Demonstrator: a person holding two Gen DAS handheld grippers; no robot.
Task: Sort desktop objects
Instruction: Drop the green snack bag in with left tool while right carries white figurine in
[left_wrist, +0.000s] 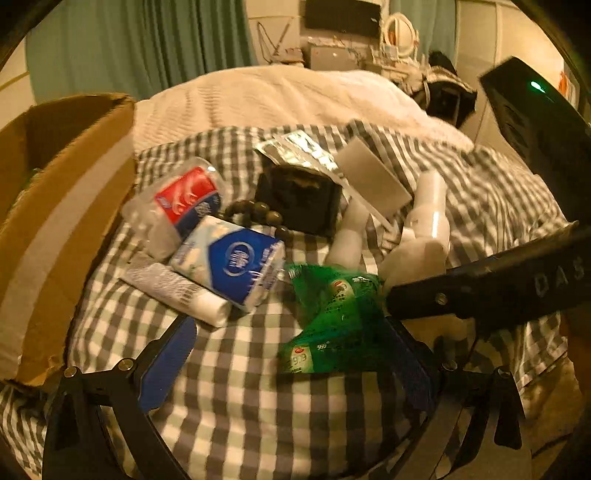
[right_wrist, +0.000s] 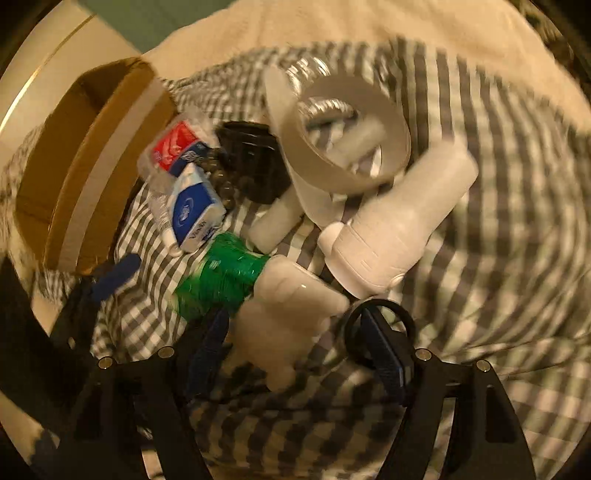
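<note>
Loose items lie in a pile on a checked sheet. My left gripper is open; its right finger touches a green packet, also in the right wrist view. A blue tissue pack, a red and blue packet, a white tube, dark beads and a black box lie beyond. My right gripper is open around a white lidded object. A white bottle and a tape roll lie ahead of it.
An open cardboard box stands at the left edge of the pile, also in the right wrist view. A white blanket lies behind. A desk with a monitor stands at the far wall.
</note>
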